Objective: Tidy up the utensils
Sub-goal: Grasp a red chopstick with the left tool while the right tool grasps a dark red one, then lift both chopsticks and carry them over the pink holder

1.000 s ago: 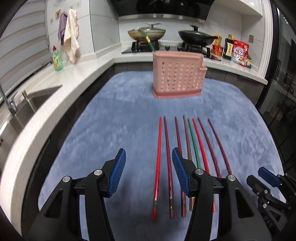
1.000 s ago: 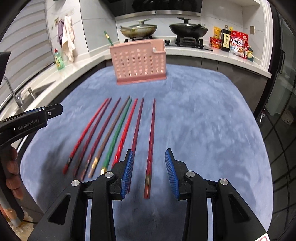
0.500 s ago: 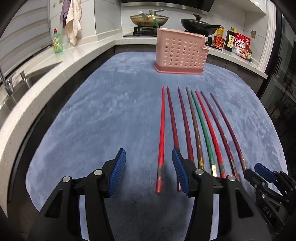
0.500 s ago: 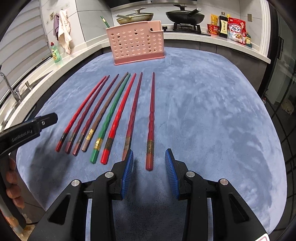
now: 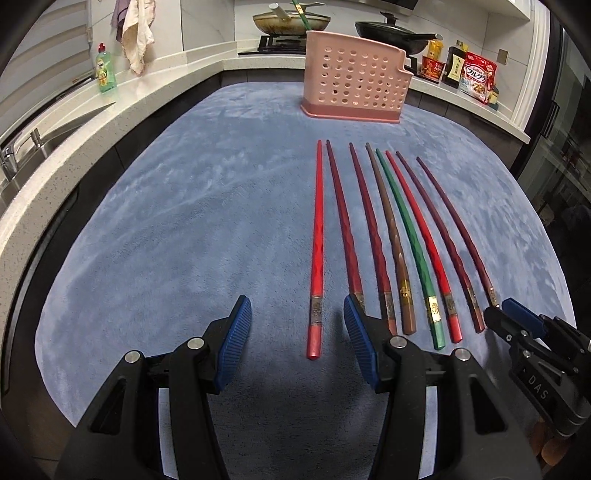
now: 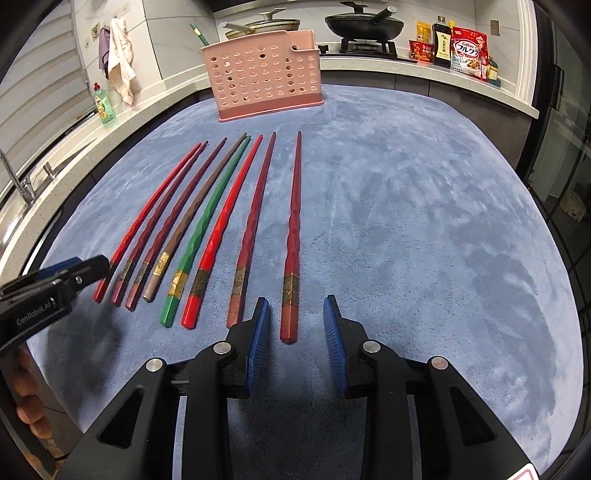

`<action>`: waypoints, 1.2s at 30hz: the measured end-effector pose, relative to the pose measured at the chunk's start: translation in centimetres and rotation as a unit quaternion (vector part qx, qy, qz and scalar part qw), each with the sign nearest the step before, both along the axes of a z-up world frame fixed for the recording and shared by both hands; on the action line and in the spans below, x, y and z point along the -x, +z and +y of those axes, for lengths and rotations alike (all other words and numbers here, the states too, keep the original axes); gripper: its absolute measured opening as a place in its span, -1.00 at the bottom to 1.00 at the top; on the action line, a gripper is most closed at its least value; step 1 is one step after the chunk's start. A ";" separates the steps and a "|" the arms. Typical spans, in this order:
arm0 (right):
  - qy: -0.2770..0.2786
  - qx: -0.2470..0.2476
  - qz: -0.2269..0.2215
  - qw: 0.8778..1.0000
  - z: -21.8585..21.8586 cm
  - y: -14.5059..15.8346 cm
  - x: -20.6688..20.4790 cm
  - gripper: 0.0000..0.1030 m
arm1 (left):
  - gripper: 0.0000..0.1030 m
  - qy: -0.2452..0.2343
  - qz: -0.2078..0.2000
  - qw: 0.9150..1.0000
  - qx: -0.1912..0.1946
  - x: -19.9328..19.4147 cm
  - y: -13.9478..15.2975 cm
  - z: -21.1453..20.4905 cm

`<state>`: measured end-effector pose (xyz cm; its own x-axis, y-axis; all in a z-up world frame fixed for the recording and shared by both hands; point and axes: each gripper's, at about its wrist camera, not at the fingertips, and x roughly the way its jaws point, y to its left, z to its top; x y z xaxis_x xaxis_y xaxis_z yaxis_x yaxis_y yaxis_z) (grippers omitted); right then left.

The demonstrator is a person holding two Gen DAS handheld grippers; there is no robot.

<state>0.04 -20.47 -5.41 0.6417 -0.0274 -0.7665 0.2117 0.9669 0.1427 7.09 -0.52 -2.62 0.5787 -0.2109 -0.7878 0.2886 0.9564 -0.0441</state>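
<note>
Several chopsticks, red, maroon, brown and green, lie side by side on the blue mat [image 5: 184, 221], butt ends toward me. My left gripper [image 5: 295, 314] is open, low over the mat, with the butt of the leftmost bright red chopstick [image 5: 317, 251] between its jaws, untouched. My right gripper [image 6: 295, 310] has its jaws closing around the butt of the rightmost dark red chopstick [image 6: 291, 251]; the pads stand clear of it. A pink perforated utensil holder [image 5: 356, 79] [image 6: 264, 74] stands upright at the mat's far end.
A sink and tap [image 5: 14, 158] and a green soap bottle [image 5: 105, 68] line the left counter. Pans sit on the stove [image 6: 364, 22] behind the holder, with food packets [image 6: 469, 51] at the right. A green stick [image 6: 197, 31] rises behind the holder.
Both grippers have sunk toward the mat and now straddle the butt ends of the outermost chopsticks. The right jaws have narrowed slightly; the left jaws are unchanged.
</note>
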 end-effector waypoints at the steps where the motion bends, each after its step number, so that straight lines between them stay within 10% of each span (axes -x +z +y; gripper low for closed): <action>1: -0.001 -0.003 -0.001 1.000 -0.1 0.0 0.0 -0.46 | -0.04 0.000 0.001 1.000 -0.002 0.0 -0.1 -0.1; 6: -0.003 0.001 -0.005 1.000 -0.2 -0.2 0.0 -0.57 | -0.05 0.003 0.014 1.000 0.004 -0.3 -0.6 0.1; 16: -0.003 0.002 -0.010 1.000 -0.5 -0.3 0.2 -0.77 | -0.76 -0.002 0.022 1.000 0.002 -0.5 -1.1 0.1; 36: -0.011 -0.011 -0.039 0.999 -1.1 4.1 1.6 -0.86 | -0.83 -0.007 0.024 0.999 0.042 0.2 2.7 1.5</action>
